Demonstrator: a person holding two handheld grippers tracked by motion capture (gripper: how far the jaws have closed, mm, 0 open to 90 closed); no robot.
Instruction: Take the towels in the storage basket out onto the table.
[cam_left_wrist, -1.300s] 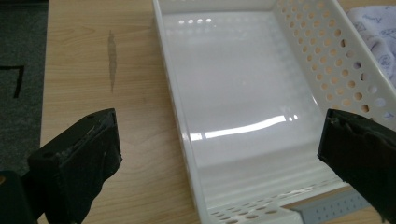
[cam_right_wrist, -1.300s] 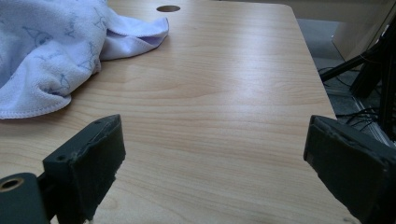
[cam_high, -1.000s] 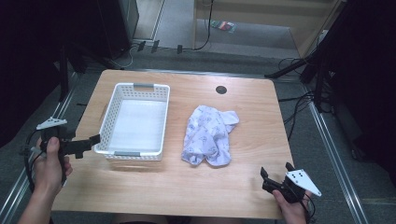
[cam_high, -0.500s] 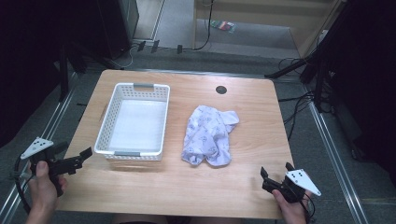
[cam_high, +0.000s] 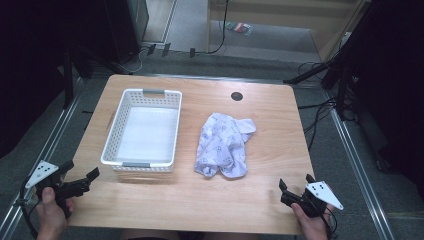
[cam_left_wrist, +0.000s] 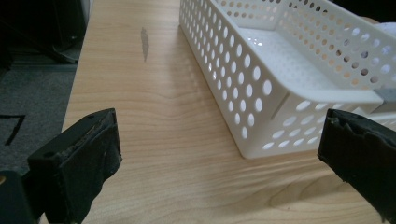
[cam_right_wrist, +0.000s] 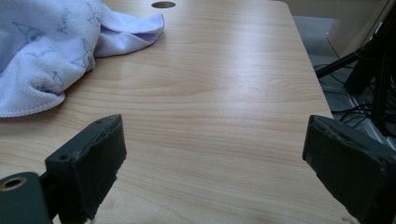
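Cloth (cam_high: 223, 150) unmoved beside basket (cam_high: 143, 130); left claw (cam_high: 80, 171) has dropped back, right claw (cam_high: 296, 182) unchanged, both wide.

Basket (cam_left_wrist: 289, 70) cut off at top and right edges in left gripper view. Towel (cam_right_wrist: 51, 51) cropped by left and top edges in right gripper view. Small object on floor (cam_high: 240, 27) beyond counter (cam_high: 270, 130) too small to identify.
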